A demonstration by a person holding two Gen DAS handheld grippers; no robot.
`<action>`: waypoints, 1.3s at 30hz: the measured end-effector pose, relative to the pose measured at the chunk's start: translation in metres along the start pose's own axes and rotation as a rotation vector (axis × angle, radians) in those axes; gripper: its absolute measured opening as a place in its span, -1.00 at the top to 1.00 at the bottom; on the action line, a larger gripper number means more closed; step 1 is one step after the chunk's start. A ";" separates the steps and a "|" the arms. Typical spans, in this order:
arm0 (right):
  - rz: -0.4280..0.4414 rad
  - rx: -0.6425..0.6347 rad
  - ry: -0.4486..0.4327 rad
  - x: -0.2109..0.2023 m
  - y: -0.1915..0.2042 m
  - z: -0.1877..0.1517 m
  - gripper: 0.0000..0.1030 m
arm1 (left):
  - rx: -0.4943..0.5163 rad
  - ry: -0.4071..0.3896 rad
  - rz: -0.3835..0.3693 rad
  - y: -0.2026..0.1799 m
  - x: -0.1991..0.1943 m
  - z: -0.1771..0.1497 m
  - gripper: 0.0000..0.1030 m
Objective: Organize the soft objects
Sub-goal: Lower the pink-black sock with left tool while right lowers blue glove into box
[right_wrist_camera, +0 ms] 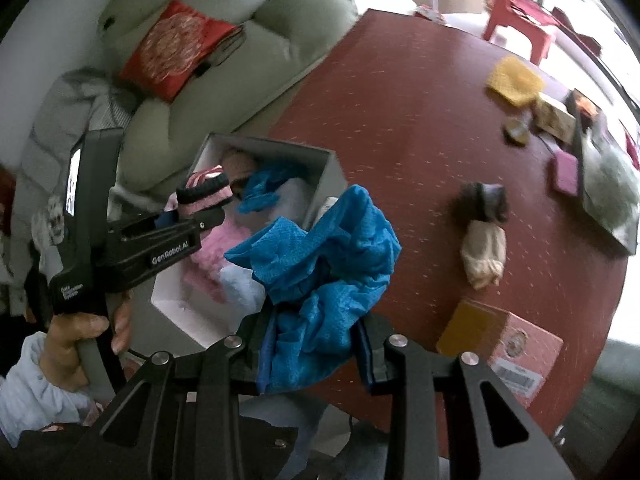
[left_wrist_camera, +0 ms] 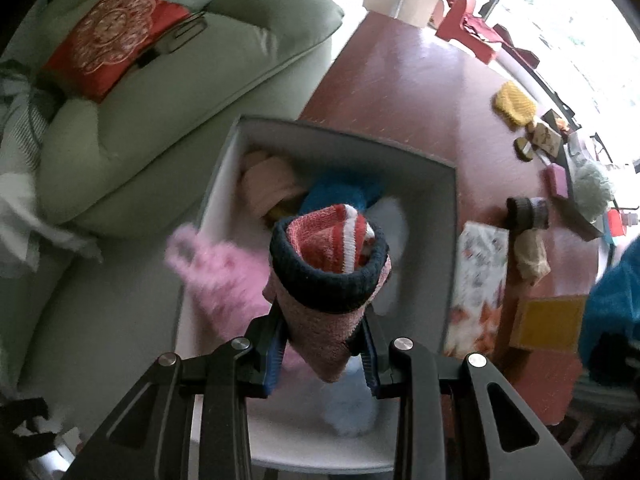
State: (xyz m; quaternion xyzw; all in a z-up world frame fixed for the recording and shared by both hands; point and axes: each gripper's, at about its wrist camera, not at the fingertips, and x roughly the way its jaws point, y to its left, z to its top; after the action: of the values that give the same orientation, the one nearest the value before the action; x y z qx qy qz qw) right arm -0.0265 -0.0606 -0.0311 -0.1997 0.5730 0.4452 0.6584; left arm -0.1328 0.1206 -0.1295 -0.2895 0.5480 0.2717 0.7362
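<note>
Broadly, working over a red counter (right_wrist_camera: pixel 420 128) beside a pale green sofa (left_wrist_camera: pixel 168 92), with a grey box (left_wrist_camera: pixel 450 208) at its edge already holding pink, peach and blue soft things. Hovering above that box: left hand-held gripper (left_wrist_camera: pixel 322 350) clenched on a rolled sock bundle (left_wrist_camera: pixel 330 268). Waiting nearby: right hand-held gripper (right_wrist_camera: pixel 312 356) clenched on a crumpled blue cloth (right_wrist_camera: pixel 324 264). Best lowered well inside the walls before letting go, aiming for the free corner, one bundle at a time. Left on the counter: a beige sock roll (right_wrist_camera: pixel 482 254).
</note>
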 end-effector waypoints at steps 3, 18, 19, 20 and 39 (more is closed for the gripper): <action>0.004 -0.052 0.024 0.007 0.015 0.004 0.30 | -0.013 0.010 0.016 0.014 -0.002 -0.018 0.35; 0.025 -0.258 0.121 0.051 0.087 0.022 0.30 | -0.112 0.068 0.068 0.057 0.003 -0.069 0.35; 0.025 -0.267 0.126 0.054 0.091 0.022 0.30 | -0.113 0.072 0.071 0.058 0.004 -0.071 0.35; 0.024 -0.281 0.132 0.057 0.096 0.023 0.30 | -0.112 0.077 0.077 0.058 0.005 -0.073 0.35; -0.020 -0.285 0.163 0.088 0.104 0.036 0.30 | -0.081 0.164 0.079 0.059 0.035 -0.078 0.35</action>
State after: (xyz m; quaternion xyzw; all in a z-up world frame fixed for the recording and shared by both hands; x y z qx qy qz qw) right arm -0.0953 0.0537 -0.0776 -0.3325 0.5535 0.4976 0.5792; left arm -0.2169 0.1078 -0.1893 -0.3188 0.6060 0.2978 0.6651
